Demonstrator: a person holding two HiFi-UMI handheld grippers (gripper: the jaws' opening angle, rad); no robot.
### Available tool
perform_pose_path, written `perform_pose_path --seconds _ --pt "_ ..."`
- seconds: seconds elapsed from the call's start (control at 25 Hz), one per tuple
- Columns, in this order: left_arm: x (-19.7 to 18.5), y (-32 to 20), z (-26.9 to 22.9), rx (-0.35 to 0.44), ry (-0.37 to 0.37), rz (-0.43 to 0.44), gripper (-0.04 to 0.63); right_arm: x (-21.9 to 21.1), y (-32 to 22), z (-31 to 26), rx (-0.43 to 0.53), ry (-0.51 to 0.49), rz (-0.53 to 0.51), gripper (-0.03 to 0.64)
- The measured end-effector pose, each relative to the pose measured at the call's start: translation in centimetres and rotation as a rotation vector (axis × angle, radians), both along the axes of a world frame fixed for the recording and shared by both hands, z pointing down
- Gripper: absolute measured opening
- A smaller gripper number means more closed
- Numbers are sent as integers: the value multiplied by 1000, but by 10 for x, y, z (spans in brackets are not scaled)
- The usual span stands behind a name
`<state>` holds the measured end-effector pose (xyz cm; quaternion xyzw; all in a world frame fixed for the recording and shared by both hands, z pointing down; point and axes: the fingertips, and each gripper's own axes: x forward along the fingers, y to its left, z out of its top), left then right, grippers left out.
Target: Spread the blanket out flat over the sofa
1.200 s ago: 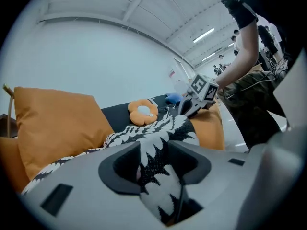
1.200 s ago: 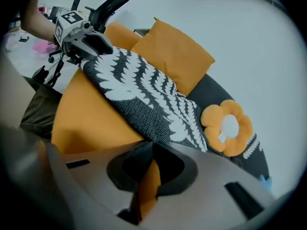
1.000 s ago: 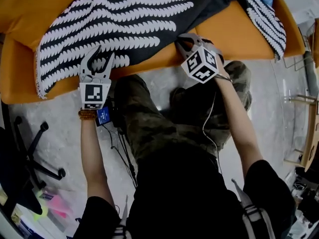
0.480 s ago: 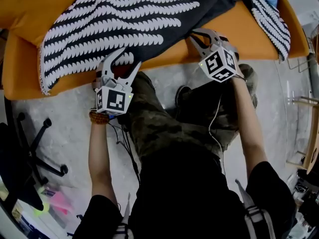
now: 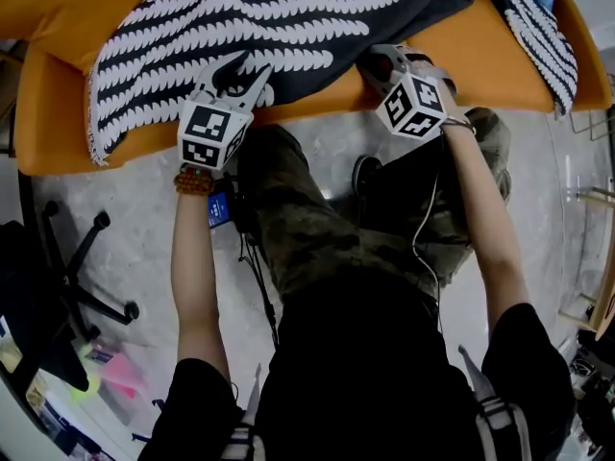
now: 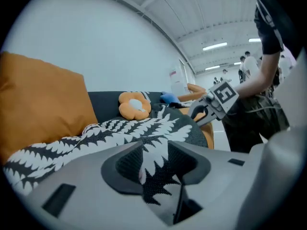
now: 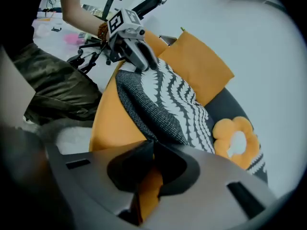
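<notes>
Gripping a bunched fold of blanket (image 5: 288, 22) between the jaws of the left gripper (image 5: 242, 69): jaws about half apart, just closed in, pads pressed on the cloth. Pinching the blanket's near hem at the tips of the right gripper (image 5: 384, 62): jaws almost together, likewise just closed. Beyond both sets of jaws, rest of the blanket draped over the sofa (image 5: 480, 65), rumpled, not flat. Farther past the jaws, a flower cushion (image 6: 134, 105) on the sofa.

black blanket (image 5: 288, 27) with white leaf-pattern stripes lies rumpled across the orange sofa (image 5: 58, 133); its near edge reaches the seat's front
</notes>
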<state>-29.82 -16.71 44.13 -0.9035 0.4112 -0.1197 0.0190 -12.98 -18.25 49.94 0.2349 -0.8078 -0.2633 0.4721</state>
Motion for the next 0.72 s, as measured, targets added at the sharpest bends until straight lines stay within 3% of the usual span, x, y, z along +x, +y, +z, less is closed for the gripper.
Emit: perform_pose_path --seconds 0.12,0.2,0.28,0.36,0.44,0.52,0.64,0.72 --pt "6 4 14 56 -152 -5 181 -13 -8 5 -3 24 -3 3" --pt "9 6 20 85 -204 -7 181 -17 -11 8 -35 54 2 -2" --pt "7 6 16 84 -174 -10 181 -17 -13 10 -94 101 -3 -2" --pt "2 3 5 63 -89 -11 169 -17 -15 11 -147 160 -19 -2" --pt "-6 0 -4 32 12 -8 110 -18 -16 11 -191 234 -44 0" --pt "-10 -3 -6 -18 77 9 110 -17 -15 13 -246 305 -60 5" --pt "-12 -5 -2 -60 99 -1 110 -17 -13 17 -301 359 -66 6" --pt "-15 -5 -1 -55 86 -22 110 -20 -14 16 -279 351 -57 5"
